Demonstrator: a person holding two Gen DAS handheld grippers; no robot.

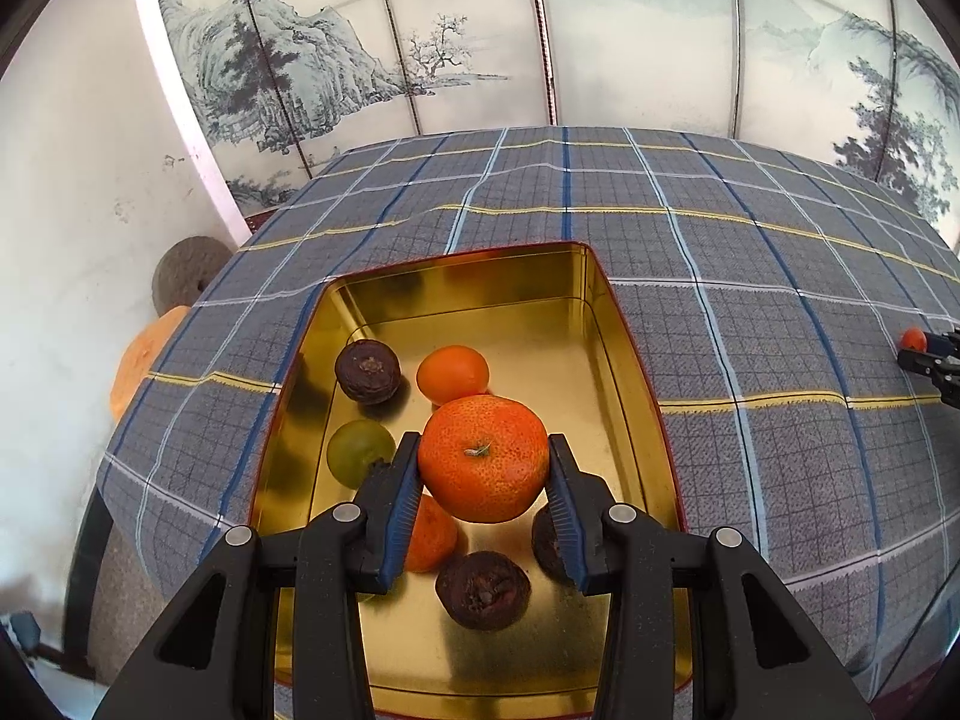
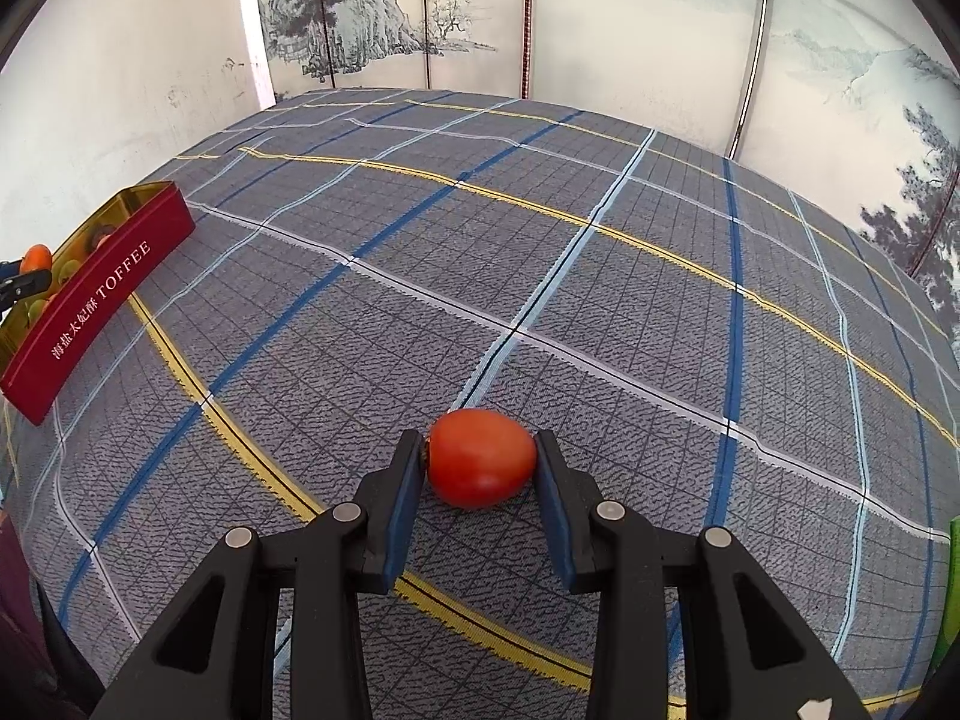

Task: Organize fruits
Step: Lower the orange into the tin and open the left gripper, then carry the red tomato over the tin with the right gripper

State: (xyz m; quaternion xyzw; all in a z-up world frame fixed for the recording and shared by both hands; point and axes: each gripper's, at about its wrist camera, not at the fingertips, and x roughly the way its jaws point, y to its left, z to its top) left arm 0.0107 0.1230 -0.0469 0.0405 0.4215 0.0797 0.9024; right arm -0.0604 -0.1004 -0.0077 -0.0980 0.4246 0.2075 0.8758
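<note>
Green obj (image 2: 953, 576) cut by right edge, dark fruit (image 1: 543, 537) half-hidden

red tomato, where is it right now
In the right wrist view, the red tomato sits on the plaid tablecloth, clamped in the right gripper, far from the toffee tin.

Left gripper (image 1: 483, 461): pitched steeply downward, both black arms spread symmetrically in the lower part of its own view. Blue-edged pads (image 1: 403, 501) clamped against the two sides of a large orange mandarin (image 1: 483, 457), held clear above the gold tin (image 1: 624, 324). Grip centred, fruit seated near the pad tips.

Right gripper (image 2: 480, 461): likewise angled down, arms spread evenly. Pads (image 2: 405, 501) closed on a small red tomato (image 2: 482, 457), one against each side, low over the plaid cloth (image 2: 540, 276); contact with the cloth not discernible. Seen tiny at the right edge of the left wrist view, tips pinched on the same fruit.
</note>
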